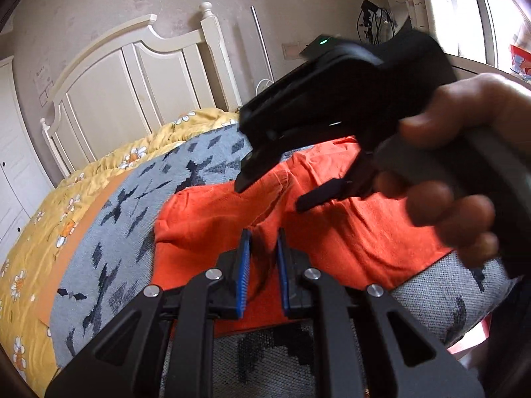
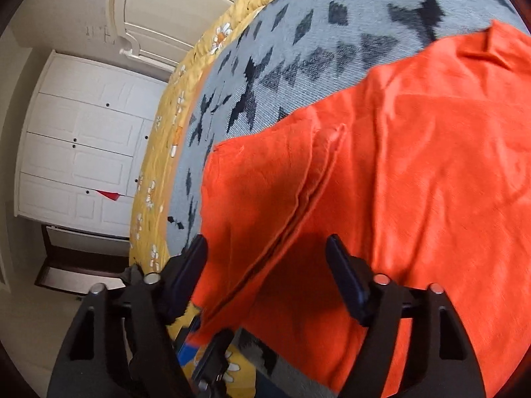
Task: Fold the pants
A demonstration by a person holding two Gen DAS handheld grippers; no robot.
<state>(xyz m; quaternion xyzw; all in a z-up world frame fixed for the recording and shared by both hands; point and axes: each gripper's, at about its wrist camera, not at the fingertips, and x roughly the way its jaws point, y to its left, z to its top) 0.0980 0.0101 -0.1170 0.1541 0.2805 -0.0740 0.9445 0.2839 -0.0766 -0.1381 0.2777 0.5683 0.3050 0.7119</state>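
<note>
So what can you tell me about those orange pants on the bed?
The orange pants are bright, soft-looking cloth with a few wrinkles. They lie spread on the grey blanket with dark shapes, and one layer looks folded over another, showing a long seam edge. The left gripper has its blue pads nearly shut with a pinch of the cloth between them. The right gripper is open just above the pants, not holding them.
</note>
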